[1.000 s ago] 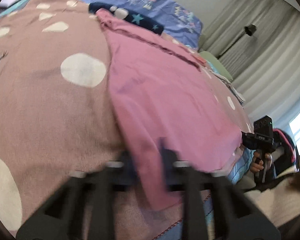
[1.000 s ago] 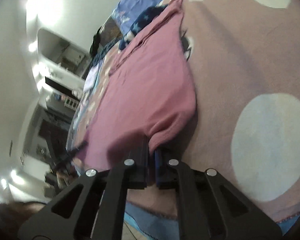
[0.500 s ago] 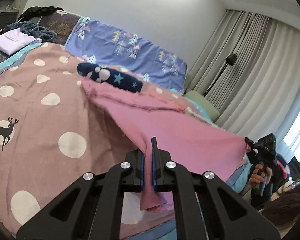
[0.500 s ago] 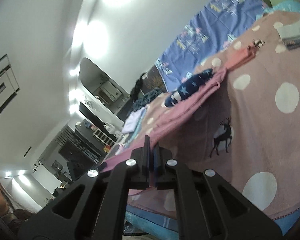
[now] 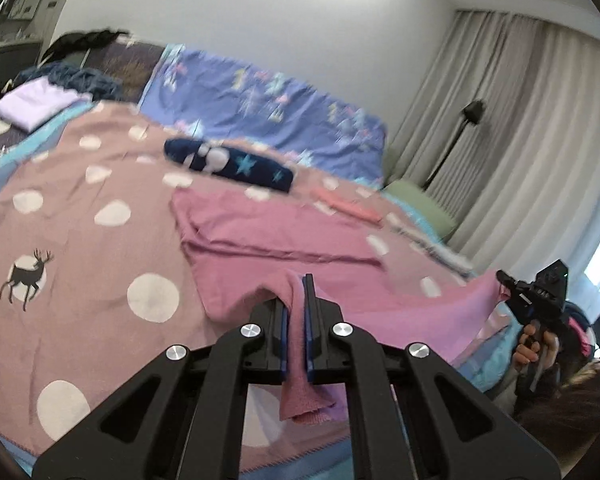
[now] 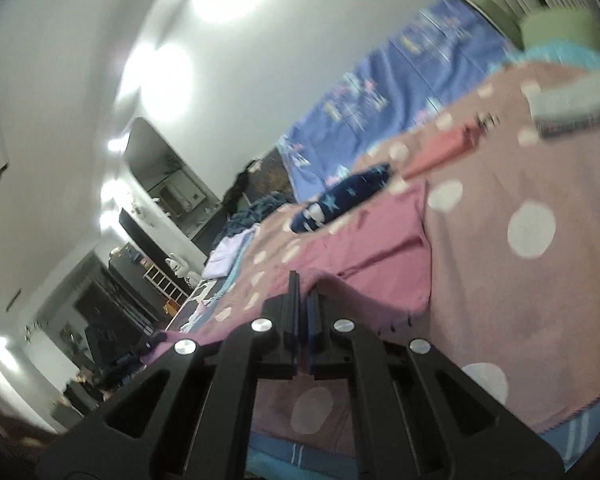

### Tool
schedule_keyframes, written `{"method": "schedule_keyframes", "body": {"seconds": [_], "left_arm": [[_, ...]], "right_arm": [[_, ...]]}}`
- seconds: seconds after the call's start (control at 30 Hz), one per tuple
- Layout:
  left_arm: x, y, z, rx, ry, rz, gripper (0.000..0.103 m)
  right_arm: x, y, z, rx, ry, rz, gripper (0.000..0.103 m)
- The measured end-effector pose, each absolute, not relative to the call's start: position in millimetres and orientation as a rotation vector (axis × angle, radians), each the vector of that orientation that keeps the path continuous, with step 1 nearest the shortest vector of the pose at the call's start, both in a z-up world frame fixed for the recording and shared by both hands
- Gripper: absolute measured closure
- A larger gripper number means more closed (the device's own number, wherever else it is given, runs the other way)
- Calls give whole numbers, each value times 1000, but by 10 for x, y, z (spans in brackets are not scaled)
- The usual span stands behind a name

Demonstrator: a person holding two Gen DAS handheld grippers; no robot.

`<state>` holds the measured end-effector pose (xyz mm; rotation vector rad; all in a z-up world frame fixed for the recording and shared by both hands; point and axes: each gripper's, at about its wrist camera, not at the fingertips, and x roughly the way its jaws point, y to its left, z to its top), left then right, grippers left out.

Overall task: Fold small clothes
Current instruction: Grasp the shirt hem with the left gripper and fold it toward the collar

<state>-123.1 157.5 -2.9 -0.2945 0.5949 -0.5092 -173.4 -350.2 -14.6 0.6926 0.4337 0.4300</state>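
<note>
A pink garment lies spread on the dotted pink blanket, its near edge lifted off the bed. My left gripper is shut on one near corner, and a flap of pink cloth hangs down between its pads. The right gripper shows at the right of the left wrist view, clamped on the other near corner. In the right wrist view the right gripper is shut, with the pink garment bunched against its fingers. The far part of the garment still rests on the blanket.
A folded navy star-print piece lies beyond the garment, a small coral folded piece to its right. A lilac folded stack sits far left, a blue patterned pillow at the headboard. Curtains and a floor lamp stand right.
Both grippers have risen from the blanket with the garment's near corners in them, and both views have tilted up from the bedding to take in the room.
</note>
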Motion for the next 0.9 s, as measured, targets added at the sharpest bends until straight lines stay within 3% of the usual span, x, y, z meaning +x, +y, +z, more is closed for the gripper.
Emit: {"method": "schedule_keyframes", "body": {"seconds": [0.17, 0.57, 0.73, 0.8, 0.87, 0.9], "left_arm": [[-839, 1563, -252, -327, 665, -490, 97], [499, 1470, -133, -312, 676, -450, 97], [1347, 1430, -597, -322, 784, -373, 94], [1598, 1390, -898, -280, 879, -308, 83], [1753, 1408, -1136, -260, 958, -269, 82], [1785, 1434, -1145, -276, 957, -283, 82]], "right_arm": [[-1256, -3433, -295, 685, 490, 389, 100], [274, -3420, -175, 601, 521, 321, 99], [1071, -3422, -634, 570, 654, 247, 96], [1308, -3416, -940, 542, 768, 182, 87], [1419, -3440, -1143, 523, 835, 134, 75], [1405, -3465, -1161, 532, 823, 152, 74]]}}
